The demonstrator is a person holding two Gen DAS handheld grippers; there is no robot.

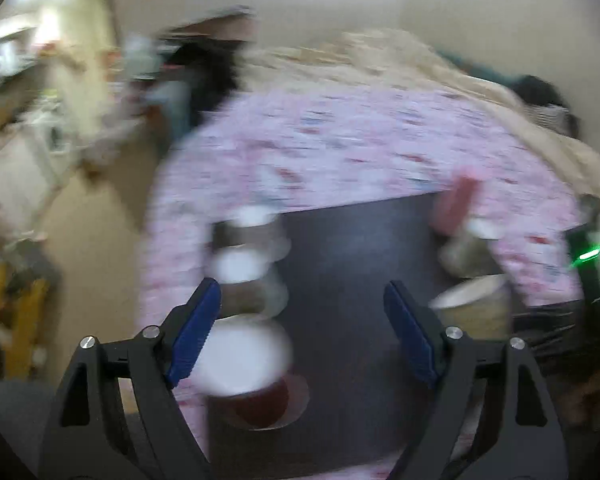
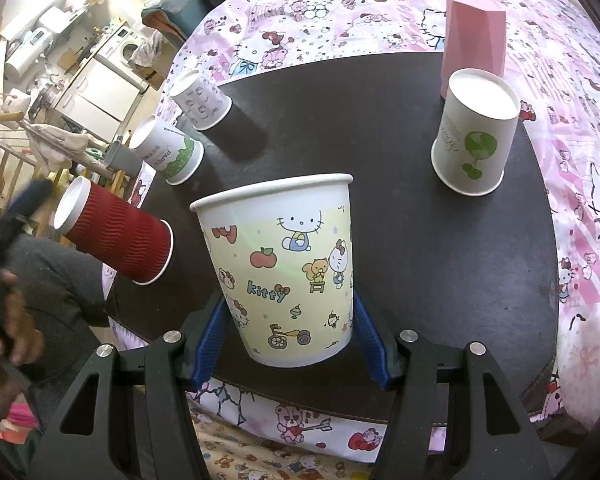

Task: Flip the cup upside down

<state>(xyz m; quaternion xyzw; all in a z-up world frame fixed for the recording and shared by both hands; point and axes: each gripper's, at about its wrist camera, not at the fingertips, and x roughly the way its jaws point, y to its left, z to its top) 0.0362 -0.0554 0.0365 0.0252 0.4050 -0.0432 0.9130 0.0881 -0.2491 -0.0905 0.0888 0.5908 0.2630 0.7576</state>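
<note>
A Hello Kitty paper cup (image 2: 284, 268) stands upright, mouth up, on the dark round mat (image 2: 440, 264). My right gripper (image 2: 290, 334) is shut on its lower part, one blue pad on each side. In the blurred left wrist view the same cup (image 1: 474, 304) shows at the right. My left gripper (image 1: 302, 328) is open and empty, above the mat's left side, over an upside-down red ribbed cup (image 1: 256, 376). It also shows at the left edge of the right wrist view (image 2: 24, 208).
Several upside-down cups stand on the mat: the red ribbed one (image 2: 116, 236), a white and green one (image 2: 168, 152), a small patterned one (image 2: 200, 100), a white one with a green tree (image 2: 474, 132) and a pink tumbler (image 2: 474, 32). A Hello Kitty cloth (image 2: 340, 20) covers the table.
</note>
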